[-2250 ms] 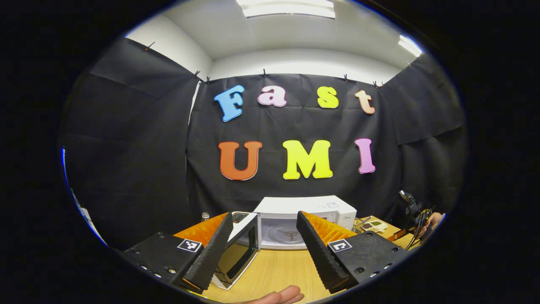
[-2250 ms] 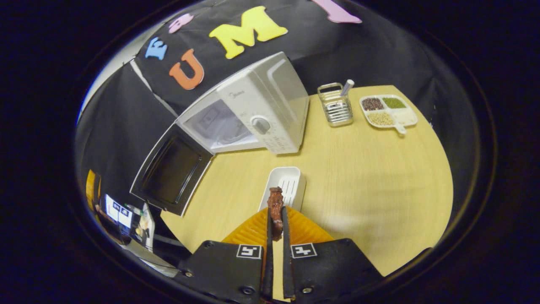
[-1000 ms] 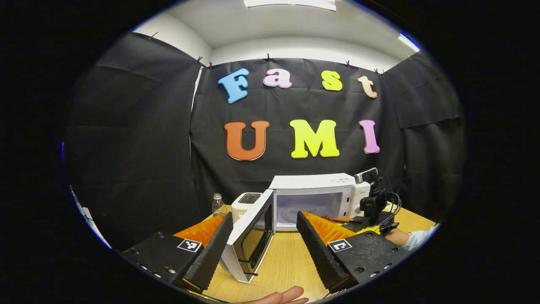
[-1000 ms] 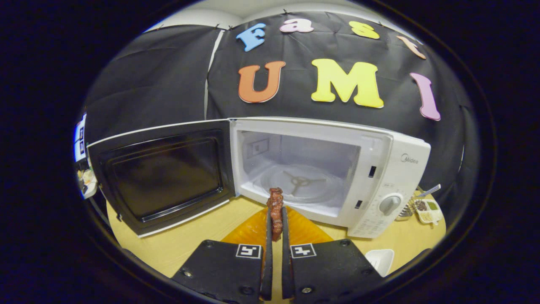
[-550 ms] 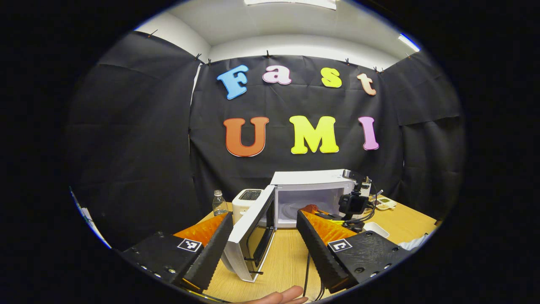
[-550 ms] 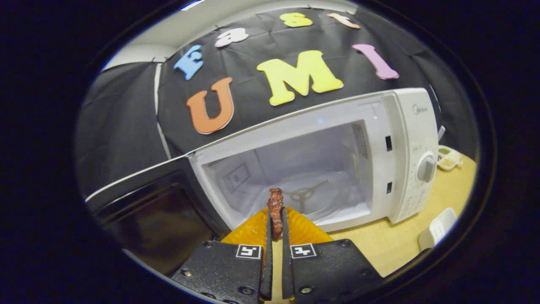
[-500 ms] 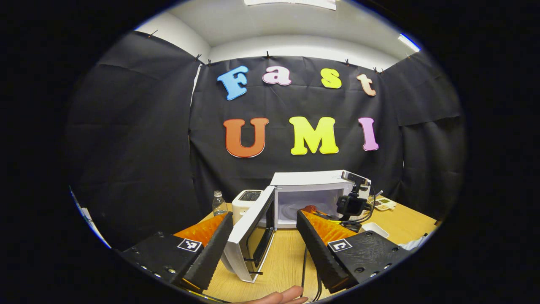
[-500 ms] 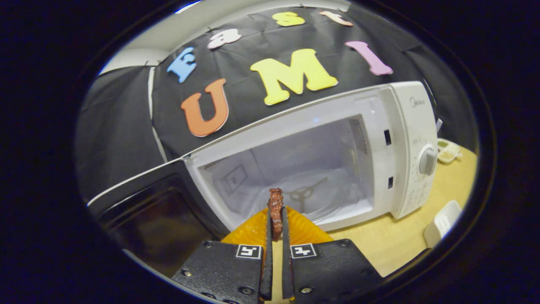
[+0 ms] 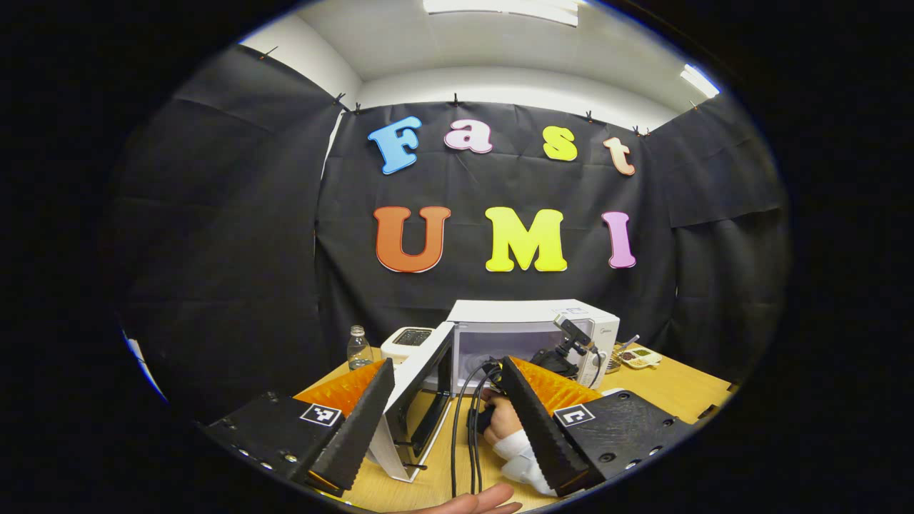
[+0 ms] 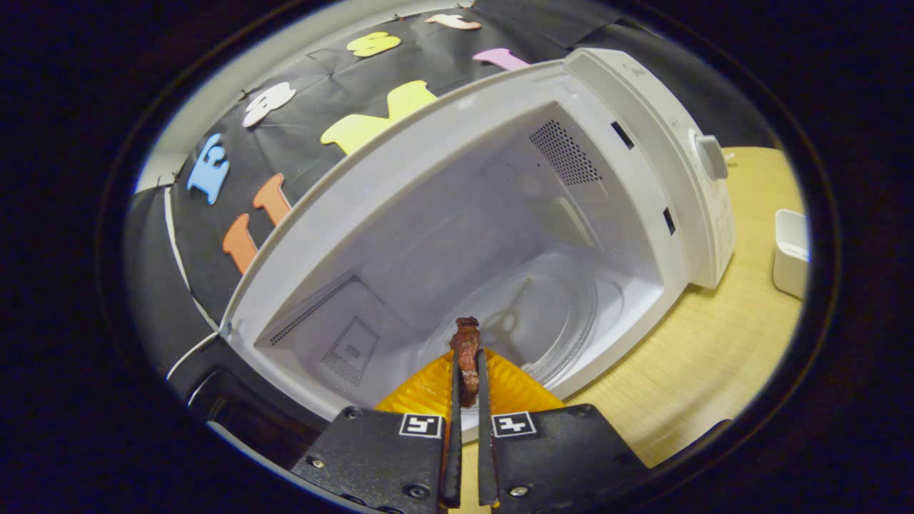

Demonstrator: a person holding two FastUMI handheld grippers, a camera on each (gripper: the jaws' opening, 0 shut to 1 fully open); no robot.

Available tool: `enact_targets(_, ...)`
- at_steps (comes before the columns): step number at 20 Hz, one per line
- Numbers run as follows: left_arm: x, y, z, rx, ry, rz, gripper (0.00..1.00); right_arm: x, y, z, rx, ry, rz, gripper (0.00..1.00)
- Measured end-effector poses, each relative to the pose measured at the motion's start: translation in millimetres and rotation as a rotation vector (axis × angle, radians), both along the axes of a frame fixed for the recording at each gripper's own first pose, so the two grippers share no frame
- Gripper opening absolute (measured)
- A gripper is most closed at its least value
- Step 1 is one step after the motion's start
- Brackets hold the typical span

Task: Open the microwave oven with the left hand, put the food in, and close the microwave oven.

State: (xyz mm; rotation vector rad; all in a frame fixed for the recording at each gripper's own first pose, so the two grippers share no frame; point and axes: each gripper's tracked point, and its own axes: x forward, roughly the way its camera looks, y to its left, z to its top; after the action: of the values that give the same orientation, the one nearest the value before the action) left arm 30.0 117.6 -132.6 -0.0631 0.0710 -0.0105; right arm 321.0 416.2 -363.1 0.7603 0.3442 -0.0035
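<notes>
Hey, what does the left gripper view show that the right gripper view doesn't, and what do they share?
Left gripper view: a water bottle, a toaster and the open left tool. Right gripper view: the right tool shut on a brown piece of food at the cavity's mouth, with the glass turntable beyond. Both: the white microwave and the wooden table.

smooth white plastic microwave (image 10: 643,128), clear glass turntable (image 10: 550,314), pale matt wood-grain table (image 10: 714,357).
</notes>
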Motion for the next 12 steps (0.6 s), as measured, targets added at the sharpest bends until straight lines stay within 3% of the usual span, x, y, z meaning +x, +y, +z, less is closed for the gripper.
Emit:
enact_targets(5,2,-3,-11,-0.001,0.036,-0.017,0.92,14,-6,-5,0.114,0.004,-0.079,0.13)
enact_targets(7,5,1,-14,0.007,0.044,-0.003,0.92,16,-7,-10,0.068,0.006,-0.088,0.17)
enact_targets(8,6,1,-16,0.002,0.051,0.000,1.00,18,-11,-10,0.032,0.006,-0.100,0.18)
enact_targets(9,6,1,-18,-0.005,0.056,-0.002,0.92,19,-17,-9,-0.003,-0.003,-0.111,0.22)
enact_targets(10,7,0,-22,-0.013,0.068,-0.005,0.92,21,-23,-6,-0.028,-0.014,-0.126,0.23)
enact_targets(11,4,-1,-25,-0.018,0.078,-0.008,0.82,23,-28,-4,-0.058,-0.029,-0.137,0.25)
enact_targets(12,3,1,-27,-0.016,0.085,-0.004,0.92,25,-32,-3,-0.105,-0.035,-0.140,0.26)
